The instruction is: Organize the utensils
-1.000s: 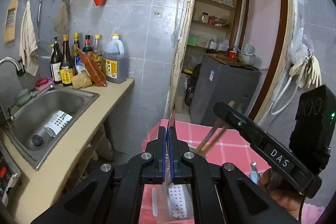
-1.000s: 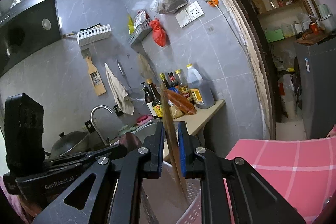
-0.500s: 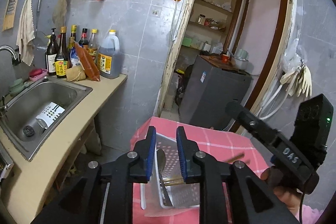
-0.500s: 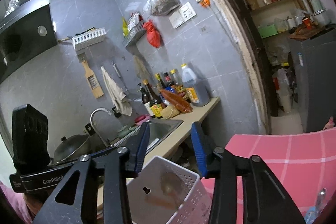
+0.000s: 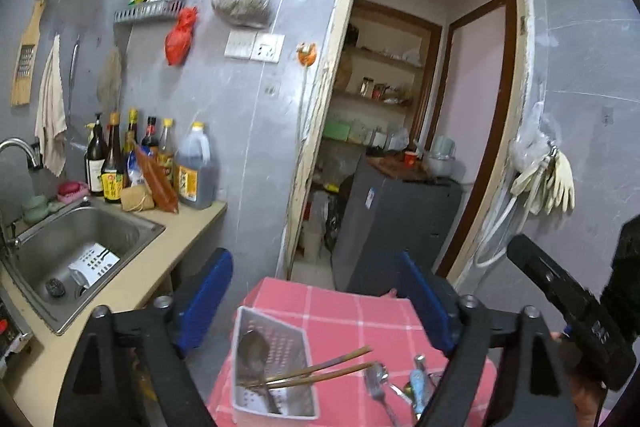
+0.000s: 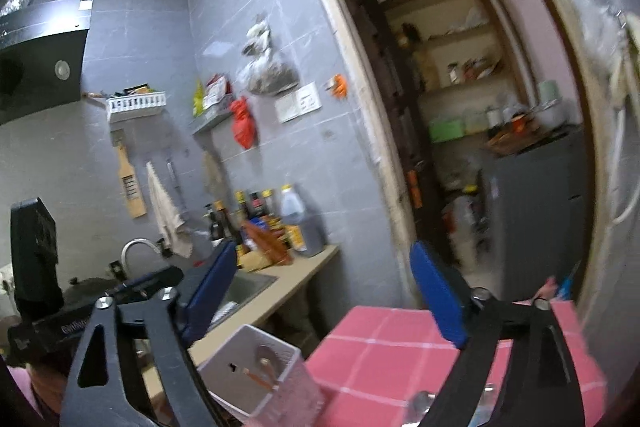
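Note:
A white perforated utensil holder [image 5: 276, 367] stands at the left edge of a small table with a pink checked cloth [image 5: 360, 311]. In it are a dark spoon [image 5: 254, 351] and a pair of wooden chopsticks [image 5: 324, 371] that lean out to the right. Loose cutlery, a metal fork [image 5: 376, 383] and a blue-handled piece [image 5: 418, 383], lies on the cloth to the right. My left gripper [image 5: 316, 295] is open and empty above the holder. My right gripper [image 6: 324, 299] is open and empty above the holder [image 6: 260, 379] too.
A counter with a steel sink [image 5: 76, 247] and several sauce bottles [image 5: 148, 159] runs along the left. A doorway [image 5: 400, 131] with a grey cabinet [image 5: 396, 227] lies beyond the table. Gloves [image 5: 548, 179] hang on the right wall.
Both grippers have opened wide and lifted away. The left let go of the spoon and the right let go of the chopsticks, which now rest in the holder.

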`<state>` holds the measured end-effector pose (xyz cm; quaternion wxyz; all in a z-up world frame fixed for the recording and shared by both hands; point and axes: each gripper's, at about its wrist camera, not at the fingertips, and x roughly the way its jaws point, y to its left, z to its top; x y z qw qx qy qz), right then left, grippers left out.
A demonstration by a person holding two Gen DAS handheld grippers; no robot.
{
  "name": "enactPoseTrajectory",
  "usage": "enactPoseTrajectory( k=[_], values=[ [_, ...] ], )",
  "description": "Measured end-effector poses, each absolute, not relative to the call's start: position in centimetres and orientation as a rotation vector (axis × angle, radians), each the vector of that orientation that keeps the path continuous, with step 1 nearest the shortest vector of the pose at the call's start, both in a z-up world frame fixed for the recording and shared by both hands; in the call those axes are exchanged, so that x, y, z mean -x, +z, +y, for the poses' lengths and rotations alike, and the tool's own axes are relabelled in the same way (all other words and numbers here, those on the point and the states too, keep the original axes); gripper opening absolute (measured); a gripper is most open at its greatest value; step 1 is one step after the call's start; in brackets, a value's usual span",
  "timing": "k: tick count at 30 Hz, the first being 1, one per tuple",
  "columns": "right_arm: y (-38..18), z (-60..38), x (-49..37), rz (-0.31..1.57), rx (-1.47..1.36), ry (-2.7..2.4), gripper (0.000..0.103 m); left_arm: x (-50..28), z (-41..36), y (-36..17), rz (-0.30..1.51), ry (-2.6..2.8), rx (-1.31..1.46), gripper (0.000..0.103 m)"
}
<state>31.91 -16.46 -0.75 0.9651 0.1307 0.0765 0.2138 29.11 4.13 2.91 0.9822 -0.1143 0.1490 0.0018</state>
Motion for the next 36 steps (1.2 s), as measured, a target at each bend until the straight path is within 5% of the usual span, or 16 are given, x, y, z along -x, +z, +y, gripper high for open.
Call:
enactPoseTrajectory(
  k=[3,8,36],
  values=[
    [-0.3,-18.3,-30.2,0.139,-0.25,0.362,0.102,-28.7,2.4,3.2,0.284,-0.017,0.213,0.094],
    [-0.4,-21.4,-27.8,0.138,-0.218,0.264,0.102,-28.0,-0.8,2.6,0.262,-0.043,0.179,0.102],
    [-12.3,-32.4,-31.8,0.493,-0.293,0.28,0.1,-32.3,-11.8,-8.9,0.554,-0.137,0.07,0.102]
  ],
)
